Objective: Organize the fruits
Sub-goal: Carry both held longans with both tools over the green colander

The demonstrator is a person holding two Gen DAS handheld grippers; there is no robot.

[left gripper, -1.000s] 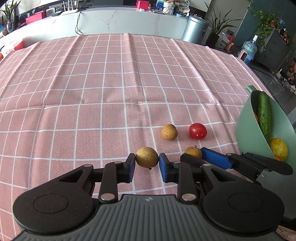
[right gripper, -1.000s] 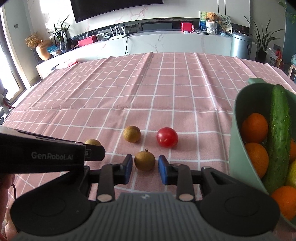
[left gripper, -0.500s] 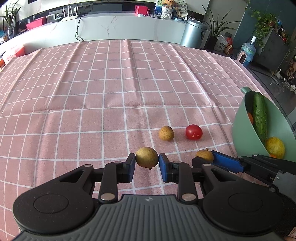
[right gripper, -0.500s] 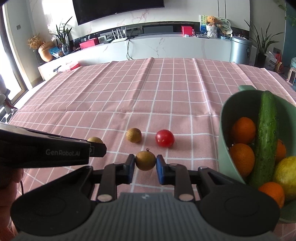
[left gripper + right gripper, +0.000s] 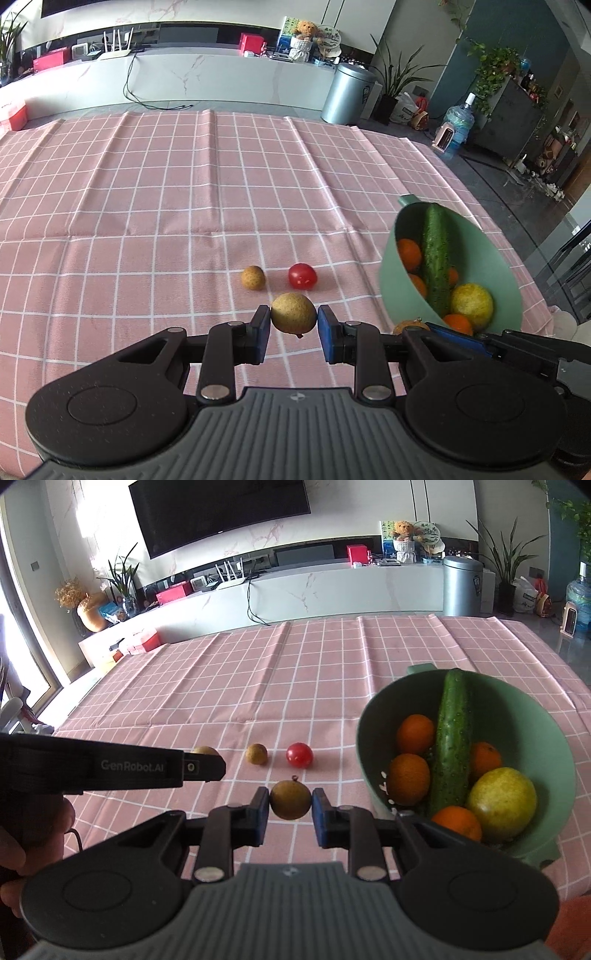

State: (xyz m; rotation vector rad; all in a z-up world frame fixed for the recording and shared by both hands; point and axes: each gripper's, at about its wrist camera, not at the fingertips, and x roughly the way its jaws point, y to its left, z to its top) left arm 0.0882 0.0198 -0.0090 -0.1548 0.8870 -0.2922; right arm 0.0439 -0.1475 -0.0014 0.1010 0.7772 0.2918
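now both tools have lifted off the desk [image 5: 332, 672]: the left tool [image 5: 293, 319] pinches a longan [image 5: 293, 313], and the right tool [image 5: 290, 800] pinches another longan [image 5: 290, 799]. the green bowl [image 5: 546, 731] sits closer at right.

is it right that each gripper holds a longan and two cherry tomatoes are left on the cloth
Not quite. The left gripper and right gripper each hold a longan, but the right wrist view shows one cherry tomato and one loose longan on the cloth.
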